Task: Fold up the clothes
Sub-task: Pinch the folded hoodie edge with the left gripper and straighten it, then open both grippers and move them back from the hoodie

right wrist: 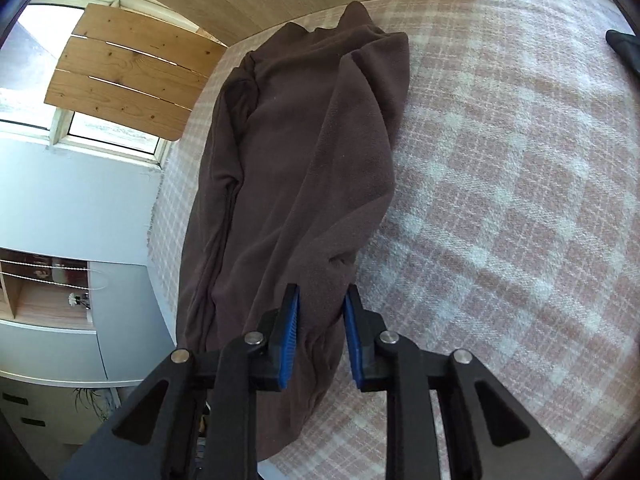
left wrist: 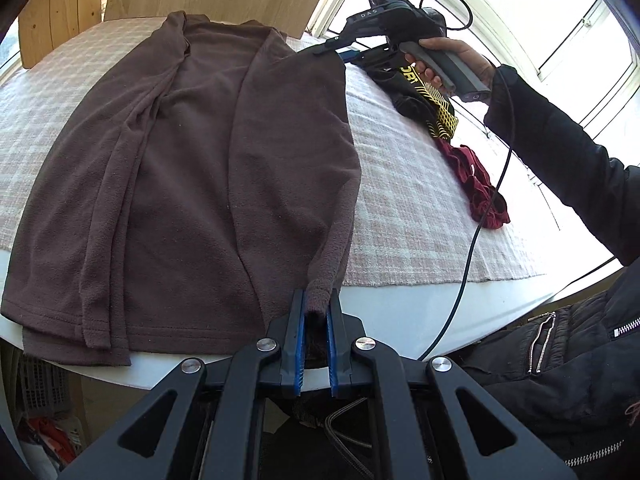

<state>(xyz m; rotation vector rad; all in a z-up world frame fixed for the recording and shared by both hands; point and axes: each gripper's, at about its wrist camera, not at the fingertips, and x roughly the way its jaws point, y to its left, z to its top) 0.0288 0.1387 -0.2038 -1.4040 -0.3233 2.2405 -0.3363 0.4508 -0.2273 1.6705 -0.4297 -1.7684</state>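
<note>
A white round-edged table (left wrist: pixel 400 312) carries everything, and most of its top is covered by a pink-and-white checked woven cloth (left wrist: pixel 404 184). On the middle of that checked cloth lies the task's thing, a brown fleece long-sleeved top (left wrist: pixel 192 168), spread flat with both sides folded in over its body and its hem hanging at the table's near edge. Behind the fleece top, past the far edge of the cloth, stand pale wooden slatted chair backs (right wrist: pixel 128 80). To the right of the fleece top, on the cloth's window-side edge, a black garment with a yellow print (left wrist: pixel 424 104) lies in a heap, and just nearer along the same edge sits a crumpled dark red garment (left wrist: pixel 480 188); a black cable (left wrist: pixel 476 232) trails over it. A person's black sleeve (left wrist: pixel 568 168) reaches in above those two heaps. The left gripper (left wrist: pixel 316 316) is clamped narrow on the cuff of the fleece top's sleeve at the near edge. The right gripper (right wrist: pixel 320 300), held in a hand (left wrist: pixel 452 60), has its blue pads pinching a fold of the fleece at the far right corner.
</note>
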